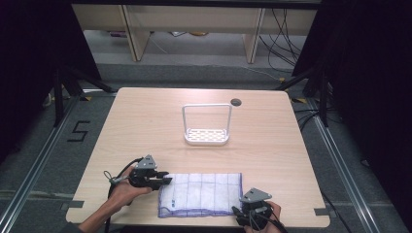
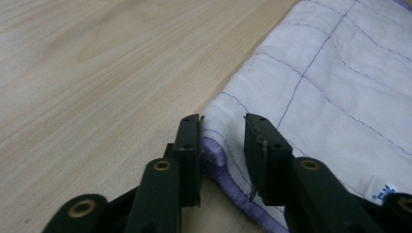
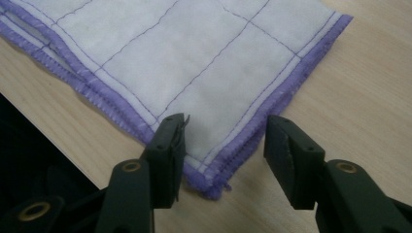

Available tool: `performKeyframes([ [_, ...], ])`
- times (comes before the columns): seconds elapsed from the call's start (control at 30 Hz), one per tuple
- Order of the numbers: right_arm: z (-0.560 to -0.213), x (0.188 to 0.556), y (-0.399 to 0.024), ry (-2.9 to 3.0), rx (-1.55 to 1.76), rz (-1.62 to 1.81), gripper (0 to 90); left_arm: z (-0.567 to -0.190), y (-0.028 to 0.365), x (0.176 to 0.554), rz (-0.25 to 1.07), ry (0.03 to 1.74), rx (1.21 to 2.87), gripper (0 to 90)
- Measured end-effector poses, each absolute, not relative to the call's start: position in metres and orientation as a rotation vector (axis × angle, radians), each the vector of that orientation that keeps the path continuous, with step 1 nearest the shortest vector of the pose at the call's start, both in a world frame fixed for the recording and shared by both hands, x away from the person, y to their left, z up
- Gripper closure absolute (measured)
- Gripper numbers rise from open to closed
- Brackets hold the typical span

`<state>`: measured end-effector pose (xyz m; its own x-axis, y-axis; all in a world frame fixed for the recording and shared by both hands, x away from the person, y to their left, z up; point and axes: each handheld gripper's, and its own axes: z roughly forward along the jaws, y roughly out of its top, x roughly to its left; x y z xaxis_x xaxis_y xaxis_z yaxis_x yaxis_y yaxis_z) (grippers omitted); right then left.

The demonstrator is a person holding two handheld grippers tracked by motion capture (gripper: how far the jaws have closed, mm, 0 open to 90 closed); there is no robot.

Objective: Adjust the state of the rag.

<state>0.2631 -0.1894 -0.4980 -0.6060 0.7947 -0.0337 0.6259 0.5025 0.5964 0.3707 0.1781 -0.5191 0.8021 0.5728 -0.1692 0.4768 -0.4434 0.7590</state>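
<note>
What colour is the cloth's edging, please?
Purple, on the white cloth; clearest in the right gripper view.

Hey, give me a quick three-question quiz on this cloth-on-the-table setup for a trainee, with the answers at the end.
1. True or false: the white rack stands on the cloth.
2. Which cloth corner does the right gripper straddle: A) the near right corner, B) the far left corner?
3. What colour is the cloth's stitched edging?

Key:
1. False: the rack stands apart on the bare table, farther from the person.
2. A; the left gripper is at the far left corner.
3. Purple.
</note>
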Motion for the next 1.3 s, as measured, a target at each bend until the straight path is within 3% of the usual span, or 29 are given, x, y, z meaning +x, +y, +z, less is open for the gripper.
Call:
performKeyframes([
  [0.27,-0.501,0.262,-0.193,2.452,1.218,0.854,59.4,-0.518,0.178,0.368,0.150,0.749,2.128,79.3],
  [0.53,-0.502,0.263,-0.195,2.516,1.191,0.936,79.1,-0.518,0.179,0.367,0.156,0.733,2.125,82.0],
  [0.63,-0.501,0.263,-0.194,2.528,1.128,0.918,82.3,-0.517,0.181,0.366,0.170,0.723,2.142,82.5],
  [0.93,-0.494,0.278,-0.196,2.541,1.073,0.905,84.9,-0.511,0.189,0.352,0.126,0.733,2.077,84.1],
  [1.3,-0.463,0.335,-0.189,2.539,1.011,0.930,85.5,-0.485,0.200,0.299,0.078,0.696,1.975,85.3],
])
